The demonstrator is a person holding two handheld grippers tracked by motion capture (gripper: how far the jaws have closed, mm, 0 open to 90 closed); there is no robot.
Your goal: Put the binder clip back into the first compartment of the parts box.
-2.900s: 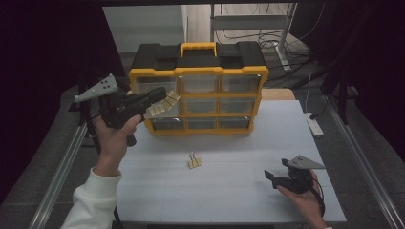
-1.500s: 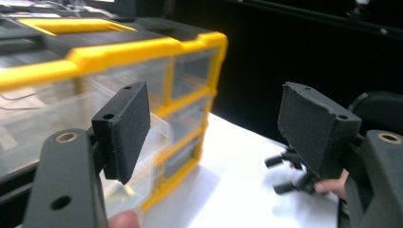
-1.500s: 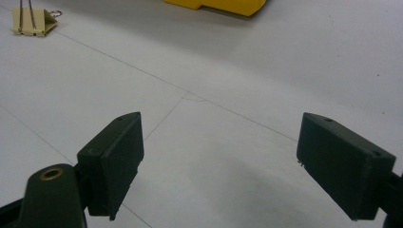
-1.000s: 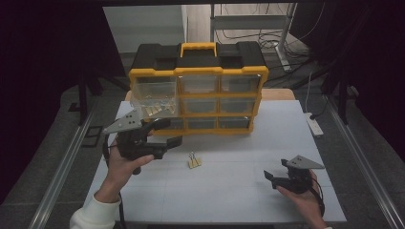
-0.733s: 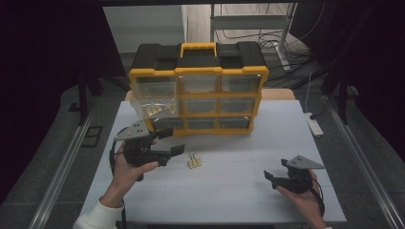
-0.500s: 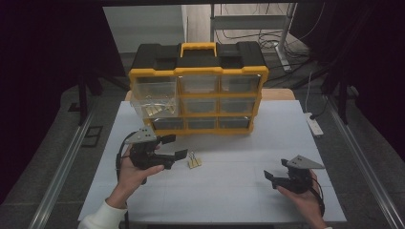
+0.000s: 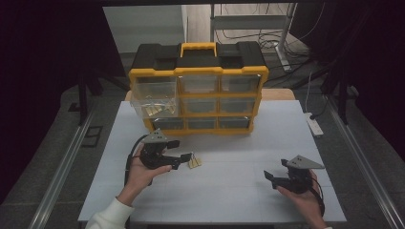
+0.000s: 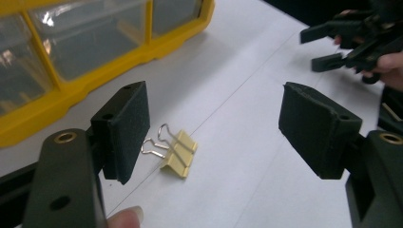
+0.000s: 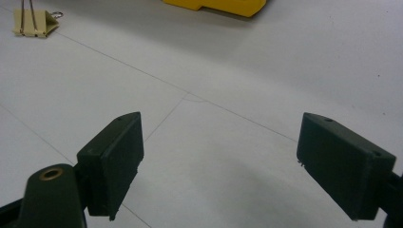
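Note:
A gold binder clip [image 7: 194, 162] lies on the white table [image 7: 239, 143], in front of a yellow and black drawer organizer [image 7: 198, 90]. My left gripper [image 7: 183, 160] is low over the table just left of the clip, open. In the left gripper view the clip [image 8: 178, 152] rests near the left pad [image 8: 128, 128], between the spread jaws of that gripper [image 8: 214, 123]. My right gripper [image 7: 268, 178] rests open near the front right of the table. Its own view shows the right gripper [image 9: 218, 161] with nothing between the jaws and the clip [image 9: 34, 23] far off.
The organizer's top-left clear drawer [image 7: 154, 98] is pulled out and holds more gold clips. A white power strip [image 7: 314, 125] lies past the table's right edge. Metal rails run along both sides. The right gripper [image 8: 332, 45] appears far off in the left gripper view.
My left gripper came down from beside the pulled-out drawer to the table and moved right, up to the binder clip. The right gripper stayed put.

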